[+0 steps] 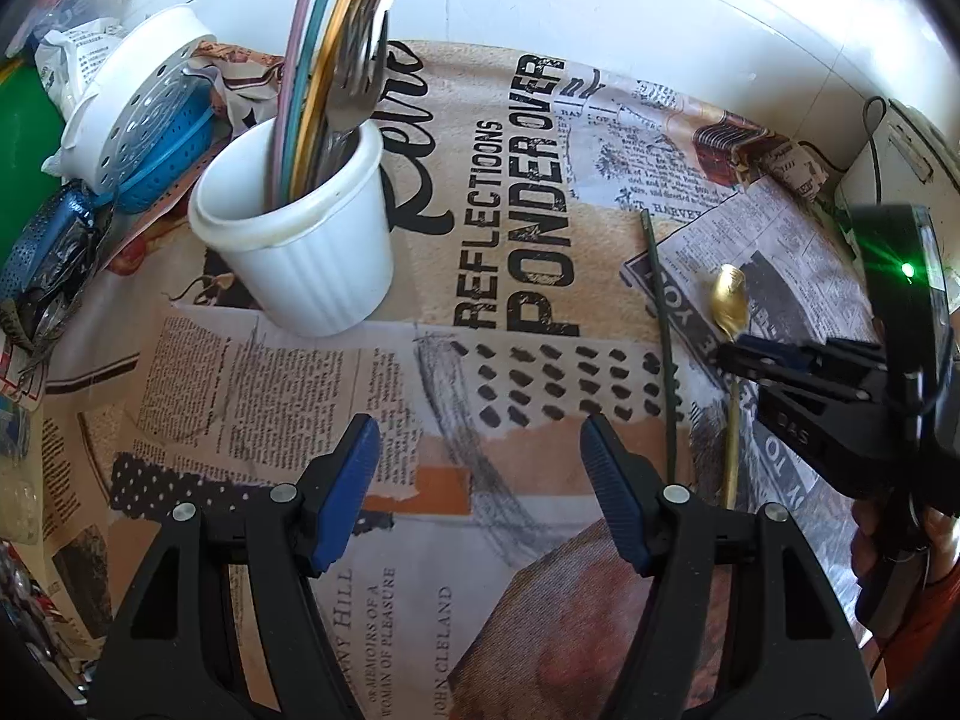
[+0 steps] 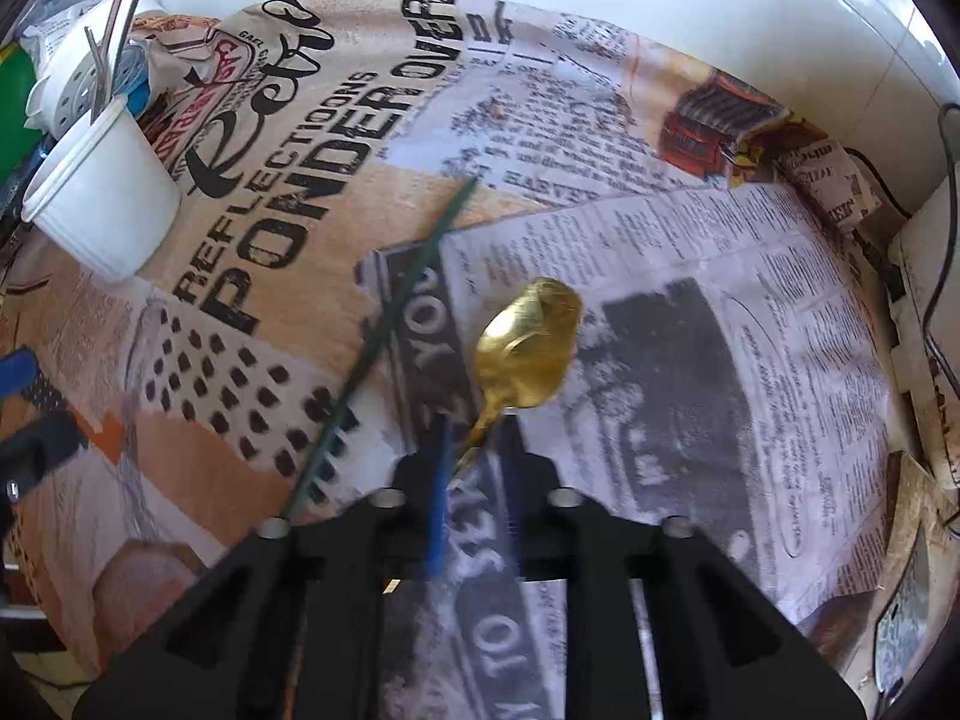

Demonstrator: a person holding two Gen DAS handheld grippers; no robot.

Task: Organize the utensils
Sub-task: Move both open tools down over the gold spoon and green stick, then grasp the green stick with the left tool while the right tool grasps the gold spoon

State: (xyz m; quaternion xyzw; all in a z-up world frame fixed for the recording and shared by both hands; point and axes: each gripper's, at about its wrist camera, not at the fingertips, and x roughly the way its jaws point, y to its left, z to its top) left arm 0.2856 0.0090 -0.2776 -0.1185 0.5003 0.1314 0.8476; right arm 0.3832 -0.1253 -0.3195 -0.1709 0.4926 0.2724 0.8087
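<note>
Gold spoon [image 2: 531, 354] handle hidden between clenched right gripper [image 2: 474, 462], left gripper [image 1: 480, 480] released, empty.

Utensil-filled white cup [image 1: 300, 234] on newsprint cloth [image 1: 510, 240]

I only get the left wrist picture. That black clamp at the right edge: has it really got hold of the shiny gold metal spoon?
Observer: Yes. The right wrist view shows the right gripper with its blue pads pinching the gold metal spoon at its thin neck, just behind the bowl.
Visitor: Is the thin dark green stick caught in there too?
Observer: No. The thin dark green stick runs past on the gripper's left, outside the jaws.
</note>
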